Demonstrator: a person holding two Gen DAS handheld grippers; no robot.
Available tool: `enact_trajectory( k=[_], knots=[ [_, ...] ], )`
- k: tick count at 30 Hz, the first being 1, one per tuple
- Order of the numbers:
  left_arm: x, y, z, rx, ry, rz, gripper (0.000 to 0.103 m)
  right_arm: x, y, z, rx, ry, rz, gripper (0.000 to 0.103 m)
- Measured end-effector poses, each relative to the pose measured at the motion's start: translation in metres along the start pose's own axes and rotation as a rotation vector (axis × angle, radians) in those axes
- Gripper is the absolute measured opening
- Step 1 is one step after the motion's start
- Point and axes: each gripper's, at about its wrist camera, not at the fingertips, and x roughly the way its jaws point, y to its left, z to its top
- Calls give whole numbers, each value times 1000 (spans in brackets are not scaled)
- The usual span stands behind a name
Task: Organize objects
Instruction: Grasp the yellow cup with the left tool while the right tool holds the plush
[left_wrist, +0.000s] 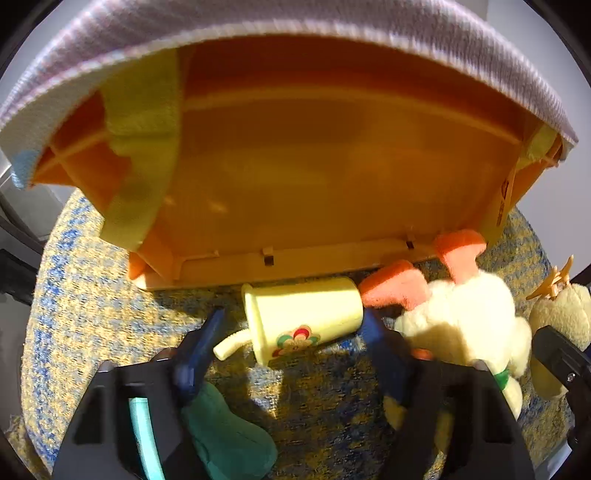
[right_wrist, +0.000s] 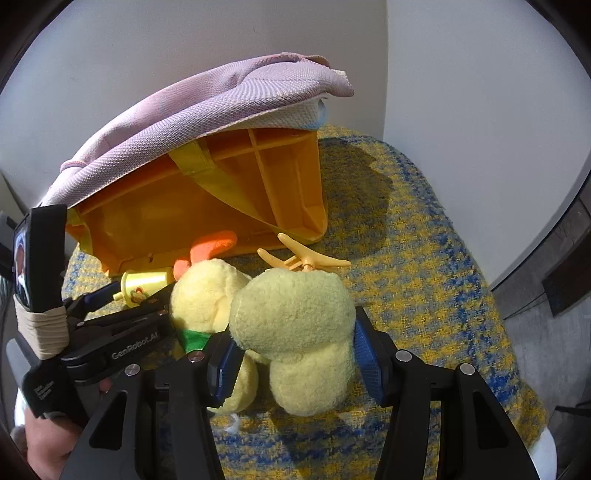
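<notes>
My left gripper (left_wrist: 291, 325) stands partly open around the yellow toy cup (left_wrist: 303, 317), which lies on its side on the blue-and-yellow woven cover (left_wrist: 92, 295) just in front of the tipped orange bin (left_wrist: 314, 166); whether its pads press the cup I cannot tell. My right gripper (right_wrist: 295, 354) is clamped about halfway on the pale yellow plush (right_wrist: 295, 321), both blue pads against its sides. A second plush with orange feet (right_wrist: 207, 291) lies between plush and cup.

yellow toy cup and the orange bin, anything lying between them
Nothing. In the left wrist view the yellow toy cup lies on its side just in front of the tipped orange bin, with only a thin strip of the blue-and-yellow rug between.
</notes>
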Motion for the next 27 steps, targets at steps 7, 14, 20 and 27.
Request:
enact_trajectory(
  k=[7,14,20,27],
  knots=[
    [-10,-3,-4,9,-23,-2,70,-3,-1,-1,-2,-1,6,55],
    [-37,-3,-8,10,-61,-1,68,-21,5,2,-12,-31,16,55],
    [-58,-1,-13,15,-68,-15,33,-41,12,3,-25,-63,31,55],
    [-76,17,-22,9,-83,-34,17,-64,25,2,-53,-97,39,55]
  ],
)
